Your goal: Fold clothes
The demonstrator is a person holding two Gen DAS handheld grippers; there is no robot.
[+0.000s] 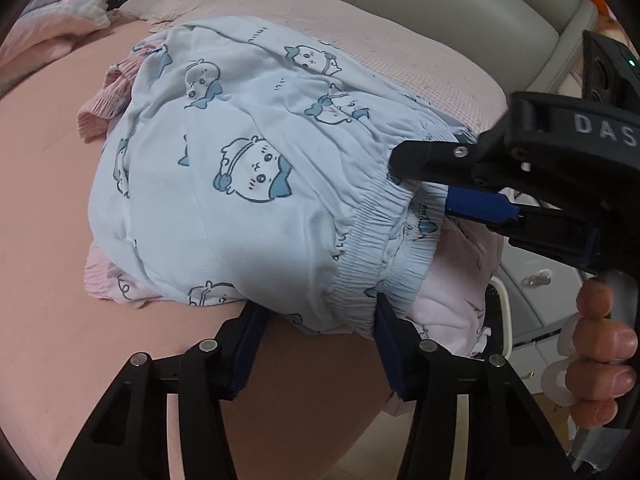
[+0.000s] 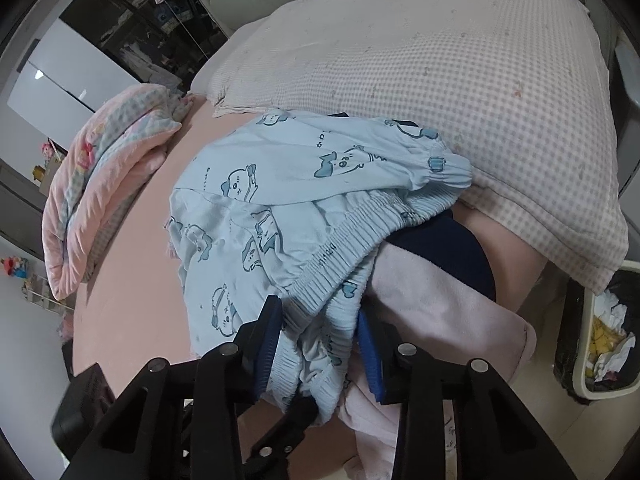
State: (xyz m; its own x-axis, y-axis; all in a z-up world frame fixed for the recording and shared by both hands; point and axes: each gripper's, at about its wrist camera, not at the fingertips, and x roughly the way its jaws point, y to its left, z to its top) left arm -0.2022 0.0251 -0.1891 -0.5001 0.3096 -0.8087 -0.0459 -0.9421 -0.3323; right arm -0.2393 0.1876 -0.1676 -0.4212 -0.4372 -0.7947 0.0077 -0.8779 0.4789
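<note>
Right tool (image 2: 318, 344) pinching blue shorts (image 2: 280, 216) waistband

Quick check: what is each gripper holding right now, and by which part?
Both straddle the blue printed shorts at the elastic waistband: right gripper looks pinched on it; left gripper has fabric between its fingers, grip unclear.

The printed shorts (image 1: 240, 184) lie on the bed (image 1: 48, 208), on top of another garment (image 1: 452, 300) that sticks out beneath them at the bed's near edge. Behind them a pillow (image 2: 460, 92) lies against the headboard (image 1: 460, 4). To the left, well apart, a folded quilt (image 2: 104, 176) rests on the bed. The left gripper (image 1: 320, 336) straddles the waistband's near end; the right gripper (image 2: 320, 344) has bunched waistband between its fingers. A waste bin (image 2: 600, 336) stands on the floor right of the bed
</note>
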